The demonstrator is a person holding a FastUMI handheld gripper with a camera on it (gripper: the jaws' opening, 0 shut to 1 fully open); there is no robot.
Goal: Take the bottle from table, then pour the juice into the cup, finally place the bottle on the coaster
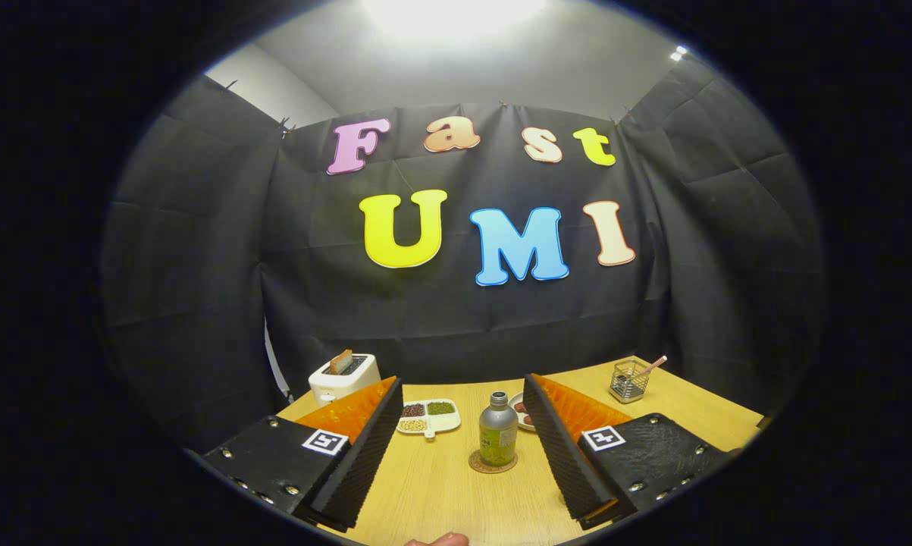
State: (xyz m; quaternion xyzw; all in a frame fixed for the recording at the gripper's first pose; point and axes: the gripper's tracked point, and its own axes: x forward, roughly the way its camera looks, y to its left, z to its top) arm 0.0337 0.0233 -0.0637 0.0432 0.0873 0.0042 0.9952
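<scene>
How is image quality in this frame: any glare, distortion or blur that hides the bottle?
Gripper view: strong glare from the ceiling light overhead; fisheye bending bows the table edges; the bottle on its coaster stays sharp and evenly lit between the open gripper fingers.

No legible text can be made out on the objects. A green label is carried on the lower half of the bottle [498,437], which stands on the coaster [493,462] ahead of the spread fingers of the gripper [463,398], but its print is too small to be read. A square black-and-white marker [325,441] is fixed on the one finger and a matching marker [603,437] on the other; a coded pattern is shown on each, not letters or numbers.
</scene>
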